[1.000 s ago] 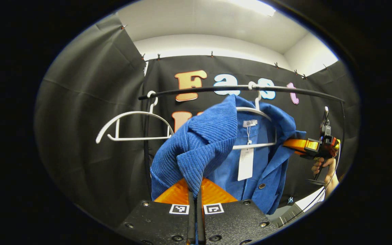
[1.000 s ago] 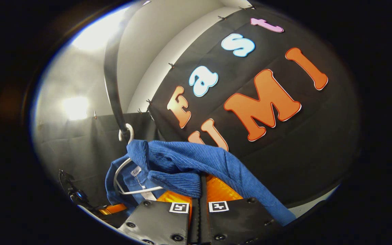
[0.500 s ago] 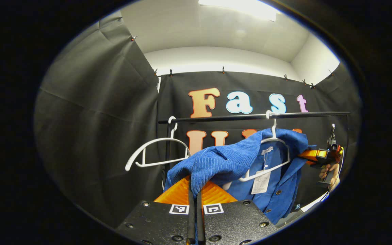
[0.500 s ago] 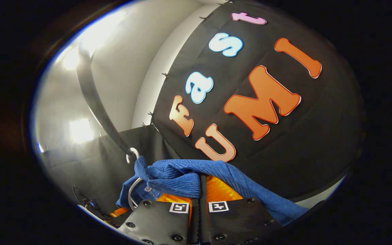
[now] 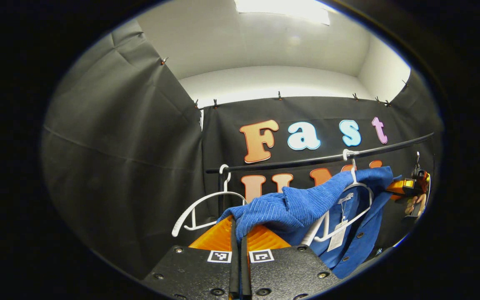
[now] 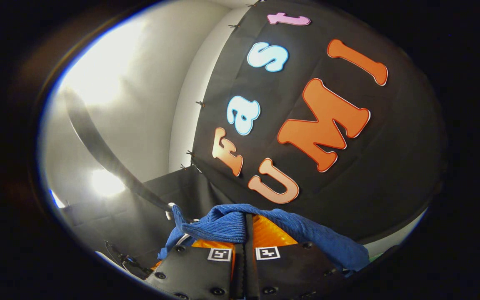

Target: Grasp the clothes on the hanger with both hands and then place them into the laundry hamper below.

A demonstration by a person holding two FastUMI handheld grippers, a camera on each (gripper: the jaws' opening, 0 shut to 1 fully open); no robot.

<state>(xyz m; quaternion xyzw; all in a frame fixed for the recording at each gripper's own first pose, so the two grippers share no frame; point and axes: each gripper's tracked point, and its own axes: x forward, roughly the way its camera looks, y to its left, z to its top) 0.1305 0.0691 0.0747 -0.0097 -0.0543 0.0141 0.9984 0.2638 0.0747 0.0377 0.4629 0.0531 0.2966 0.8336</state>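
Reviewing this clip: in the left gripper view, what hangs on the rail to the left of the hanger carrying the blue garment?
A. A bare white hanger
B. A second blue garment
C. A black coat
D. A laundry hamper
A: the rail carries a bare white hanger left of the blue garment, which the left claw pinches at one shoulder.

Blue ribbed corduroy jacket (image 5: 302, 206); white hangers (image 5: 200, 210); black rail (image 5: 306, 160) above; white tag (image 5: 337, 237) on jacket; black-white square markers (image 5: 219, 256).
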